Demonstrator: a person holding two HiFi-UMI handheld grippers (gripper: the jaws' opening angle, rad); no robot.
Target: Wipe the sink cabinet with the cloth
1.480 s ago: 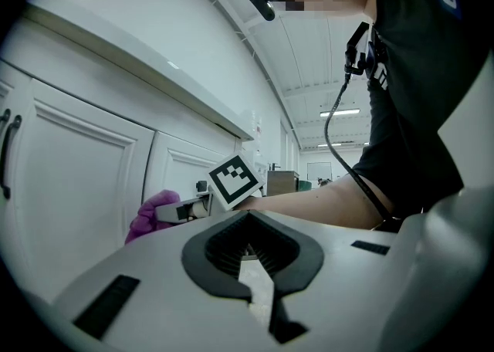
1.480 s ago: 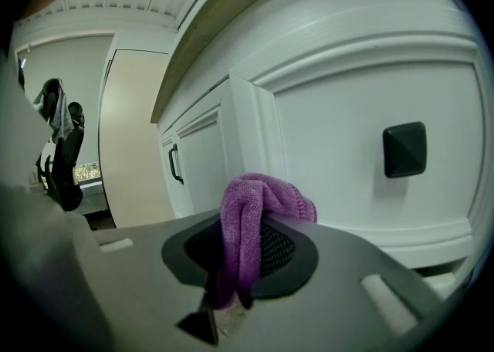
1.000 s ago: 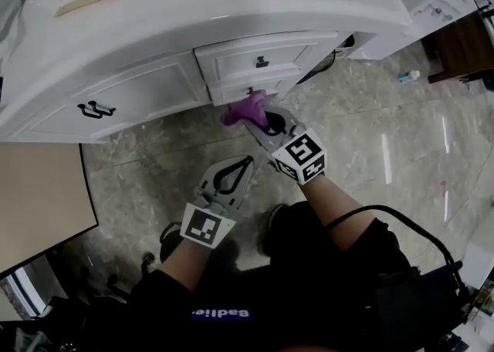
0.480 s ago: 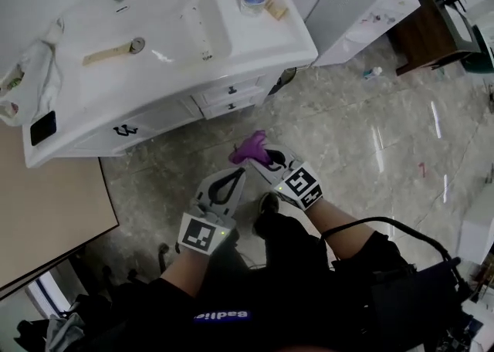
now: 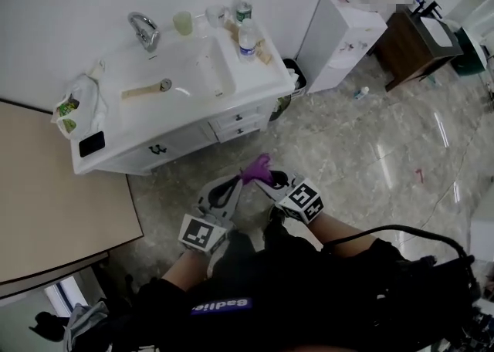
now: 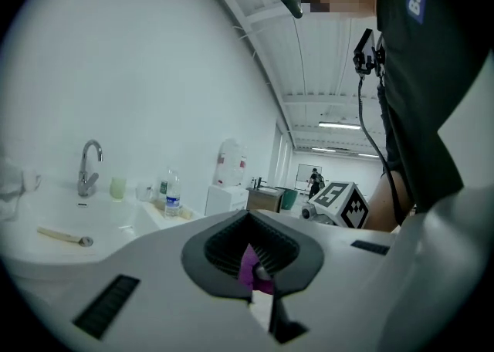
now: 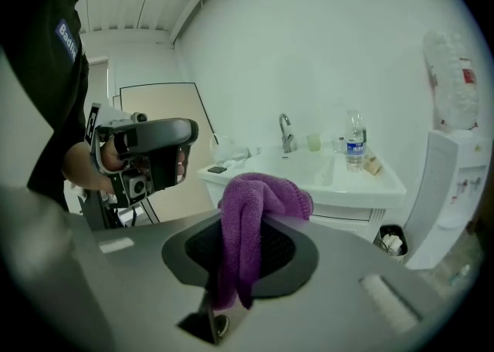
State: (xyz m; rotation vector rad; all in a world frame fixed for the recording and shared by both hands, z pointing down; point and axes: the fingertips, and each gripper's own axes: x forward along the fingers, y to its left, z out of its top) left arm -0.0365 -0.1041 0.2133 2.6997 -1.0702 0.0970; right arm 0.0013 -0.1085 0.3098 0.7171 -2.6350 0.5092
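Observation:
The white sink cabinet [image 5: 185, 142] stands against the wall, well beyond both grippers in the head view. My right gripper [image 5: 261, 177] is shut on the purple cloth [image 5: 256, 167], which bunches over its tips above the marble floor. In the right gripper view the cloth [image 7: 251, 227] drapes across the jaws of the right gripper [image 7: 230, 296], and the cabinet [image 7: 347, 200] is some way ahead. My left gripper [image 5: 234, 183] sits just left of the cloth with its jaws together and nothing in them. The left gripper [image 6: 258, 292] shows a sliver of purple cloth [image 6: 248, 265] behind its tips.
On the basin top are a faucet [image 5: 144, 30], a cup [image 5: 183, 22], bottles [image 5: 247, 38] and a phone [image 5: 92, 143]. A white water dispenser [image 5: 340, 30] and a bin [image 5: 292, 80] stand right of the cabinet. A tan panel [image 5: 54, 204] lies at left.
The view has drawn back from the cabinet. The cloth was at the drawers a second ago and is now held off them over the floor, both grippers closer to the body.

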